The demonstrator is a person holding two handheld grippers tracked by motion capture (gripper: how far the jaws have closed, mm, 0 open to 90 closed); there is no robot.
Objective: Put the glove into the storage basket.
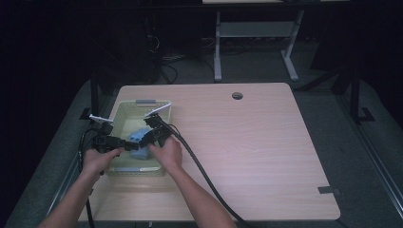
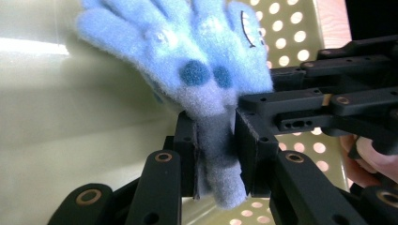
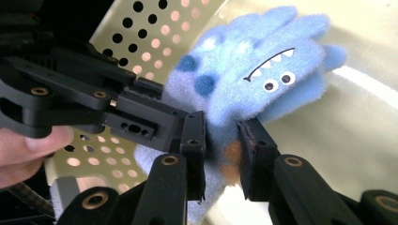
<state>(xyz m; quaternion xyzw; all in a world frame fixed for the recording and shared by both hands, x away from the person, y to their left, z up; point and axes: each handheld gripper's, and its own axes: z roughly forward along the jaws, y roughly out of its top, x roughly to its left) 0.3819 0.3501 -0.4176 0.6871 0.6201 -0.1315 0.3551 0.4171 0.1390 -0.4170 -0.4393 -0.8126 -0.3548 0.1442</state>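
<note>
I've got both grippers meeting over the basket (image 1: 124, 111) at the surface's 9 o'clock. Left gripper (image 2: 217, 154) clamps a glove (image 2: 187, 61) finger; the right gripper (image 3: 221, 157) looks closed on its orange-marked edge. Glove's length runs toward 12 from either.

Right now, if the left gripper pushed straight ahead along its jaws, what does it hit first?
The blue fuzzy glove already between its jaws; beyond that likely the basket wall, though depth is unclear.
</note>
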